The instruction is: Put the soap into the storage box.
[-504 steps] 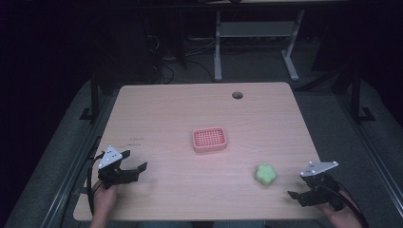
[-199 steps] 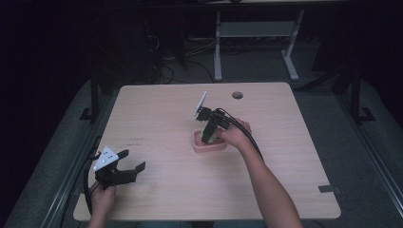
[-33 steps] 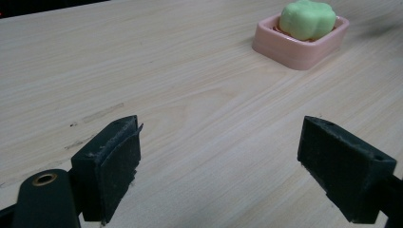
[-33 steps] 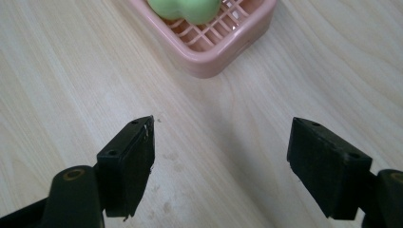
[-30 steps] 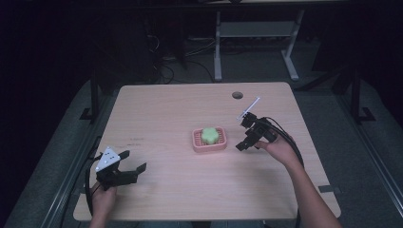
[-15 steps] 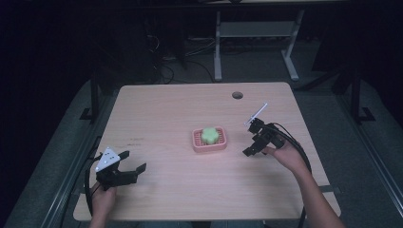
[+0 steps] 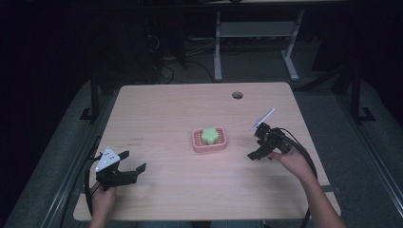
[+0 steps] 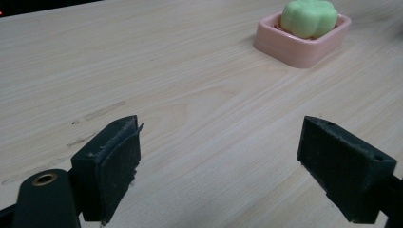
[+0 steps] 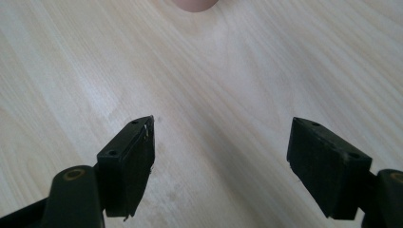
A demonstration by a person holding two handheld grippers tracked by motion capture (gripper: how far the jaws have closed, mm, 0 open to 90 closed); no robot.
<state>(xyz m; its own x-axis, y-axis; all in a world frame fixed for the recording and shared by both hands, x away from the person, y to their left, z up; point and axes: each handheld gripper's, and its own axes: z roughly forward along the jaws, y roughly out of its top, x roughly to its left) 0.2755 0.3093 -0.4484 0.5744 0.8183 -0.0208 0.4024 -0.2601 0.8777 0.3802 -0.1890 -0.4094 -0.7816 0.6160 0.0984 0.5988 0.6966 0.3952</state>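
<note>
The left gripper (image 7: 127,169) is held low at the near left, its jaws spread wide apart. The right gripper (image 7: 259,151) is held out at the right, its jaws parted too, with nothing gripped.

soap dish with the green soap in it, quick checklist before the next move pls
1. Green soap sits inside the pink soap dish: ok.
2. Soap dish flat on the table, near its middle: ok.
3. Right gripper apart from the dish, jaws spread, nothing between them: ok.
4. Left gripper at the near left edge, jaws open, nothing held: ok.
5. Soap seated level in the dish: cannot tell.
</note>
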